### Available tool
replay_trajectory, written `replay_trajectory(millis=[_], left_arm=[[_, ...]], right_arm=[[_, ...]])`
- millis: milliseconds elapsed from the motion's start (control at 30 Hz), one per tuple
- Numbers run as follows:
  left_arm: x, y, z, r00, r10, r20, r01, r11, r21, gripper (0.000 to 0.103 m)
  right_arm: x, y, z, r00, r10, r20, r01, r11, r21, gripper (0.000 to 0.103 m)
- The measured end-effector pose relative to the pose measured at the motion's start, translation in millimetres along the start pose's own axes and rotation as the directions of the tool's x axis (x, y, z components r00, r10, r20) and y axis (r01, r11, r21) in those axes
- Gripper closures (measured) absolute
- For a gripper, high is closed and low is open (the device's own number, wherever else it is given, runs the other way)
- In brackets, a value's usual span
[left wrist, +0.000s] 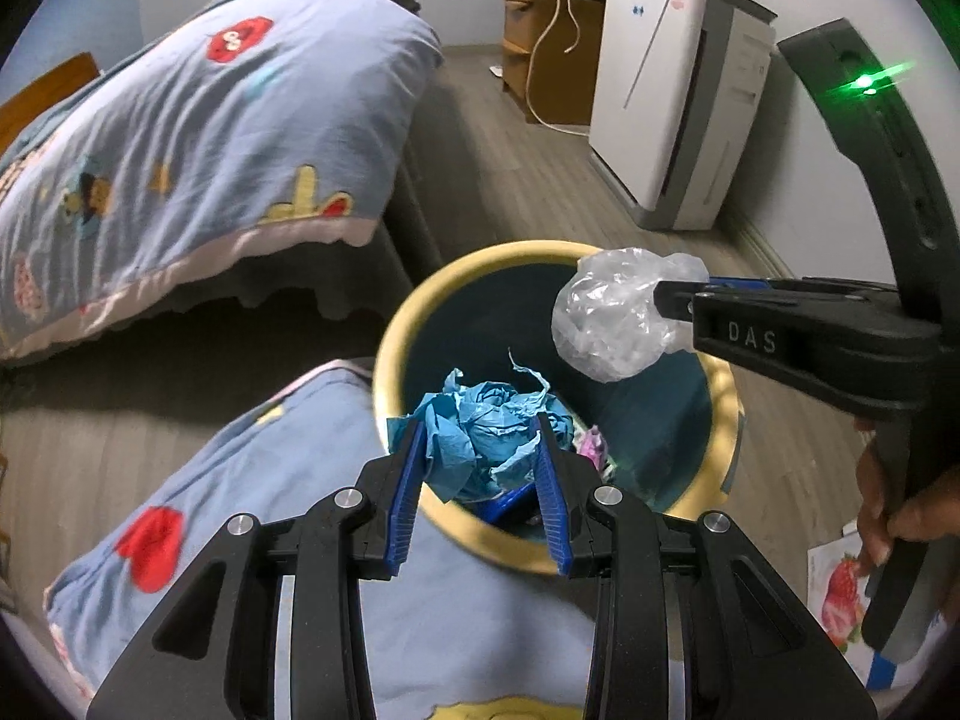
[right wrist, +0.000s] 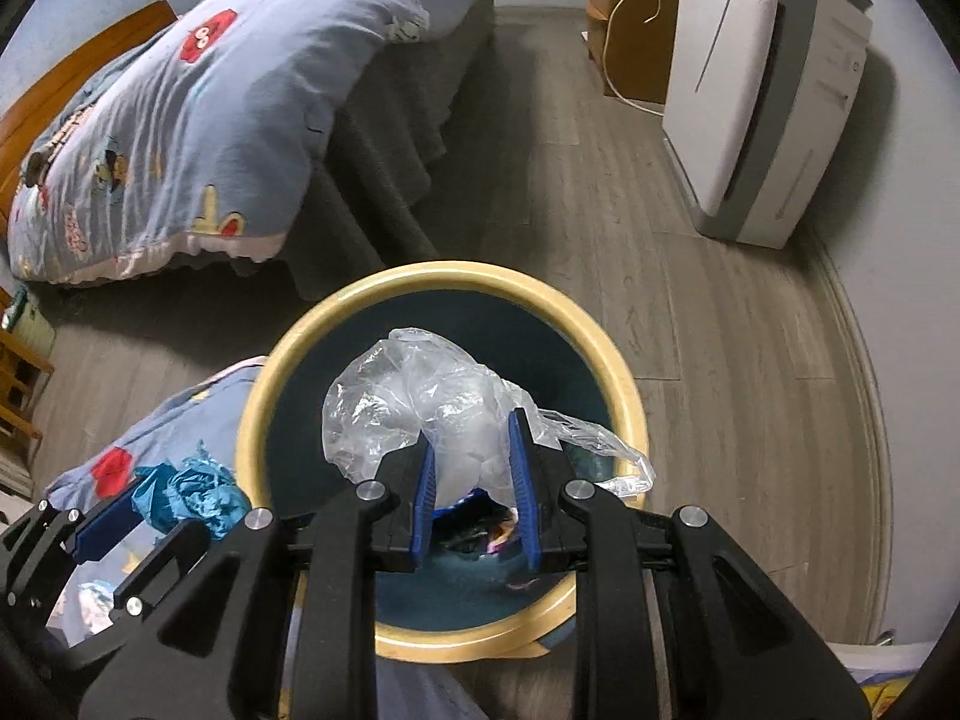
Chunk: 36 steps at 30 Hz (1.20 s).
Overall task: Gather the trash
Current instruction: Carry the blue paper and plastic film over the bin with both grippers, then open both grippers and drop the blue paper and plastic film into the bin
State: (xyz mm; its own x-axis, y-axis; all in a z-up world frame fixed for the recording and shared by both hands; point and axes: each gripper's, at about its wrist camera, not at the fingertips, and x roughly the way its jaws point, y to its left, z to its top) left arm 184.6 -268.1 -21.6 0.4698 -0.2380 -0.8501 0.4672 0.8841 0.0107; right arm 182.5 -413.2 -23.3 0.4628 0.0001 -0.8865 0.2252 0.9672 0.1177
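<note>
A grey wood-plank floor (right wrist: pixel 708 276) carries the yellow-rimmed bin (right wrist: pixel 624 360). Beyond the bin to its left stands the bed (right wrist: pixel 384 138) with a blue patterned quilt (right wrist: pixel 228 108) on it; beyond to its right, a white appliance (right wrist: pixel 744 96) and a wooden cabinet (right wrist: pixel 630 12).

Left gripper (left wrist: pixel 480 450): jaws clamped on a crumpled blue paper ball (left wrist: pixel 486 438), held over the near rim of the bin.
Right gripper (left wrist: pixel 675 306): reaches in from the right, jaws pinching a clear plastic wad (left wrist: pixel 612 318) above the bin.
Bin (left wrist: pixel 396 324): yellow rim, dark teal inside, scraps at the bottom.
Bed (left wrist: pixel 198 138): blue patterned quilt, left of the bin.
</note>
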Motion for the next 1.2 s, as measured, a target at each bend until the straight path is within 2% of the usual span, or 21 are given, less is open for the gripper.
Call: replay_trajectory(millis=[333,467,567,667,767,867,933,1200], left_arm=[[28.2,-9.7,7.9,1.0,-0.005,0.002,0.005,1.0,0.002,0.065],[31.6,-6.1,7.8,1.0,-0.006,0.008,0.006,1.0,-0.008,0.056],[31.1,-2.4,6.7,1.0,-0.002,0.015,0.002,1.0,-0.021,0.047],[30.7,1.1,5.8,1.0,0.0,0.016,0.001,0.999,-0.032,0.045],[27.0,3.5,3.6,1.0,0.01,0.023,-0.01,0.999,-0.035,0.037],[23.7,7.4,1.9,0.999,0.026,0.032,-0.025,0.999,-0.04,0.03],[21.8,11.8,0.6,0.999,0.033,0.036,-0.031,0.998,-0.055,0.025],[17.1,22.7,-4.2,0.997,0.07,0.042,-0.066,0.994,-0.082,0.013]], right_arm=[[9.8,-7.7,-0.2,1.0,0.0,-0.001,0.001,0.999,0.039,0.081],[10.7,-7.3,-0.7,1.0,-0.005,0.005,0.004,0.999,0.042,0.081],[10.3,-5.5,-0.9,1.0,-0.007,0.009,0.006,0.999,0.039,0.079],[10.3,-4.3,-0.7,1.0,-0.008,0.01,0.008,0.999,0.034,0.075],[9.5,-3.1,-0.3,1.0,-0.01,0.012,0.01,1.0,0.029,0.073],[8.0,-2.7,0.7,1.0,-0.008,0.021,0.008,1.0,0.03,0.06],[6.6,-2.1,1.4,1.0,-0.009,0.029,0.008,1.0,0.03,0.045],[5.3,-0.8,2.5,0.999,-0.024,0.042,0.023,0.999,0.029,0.017]])
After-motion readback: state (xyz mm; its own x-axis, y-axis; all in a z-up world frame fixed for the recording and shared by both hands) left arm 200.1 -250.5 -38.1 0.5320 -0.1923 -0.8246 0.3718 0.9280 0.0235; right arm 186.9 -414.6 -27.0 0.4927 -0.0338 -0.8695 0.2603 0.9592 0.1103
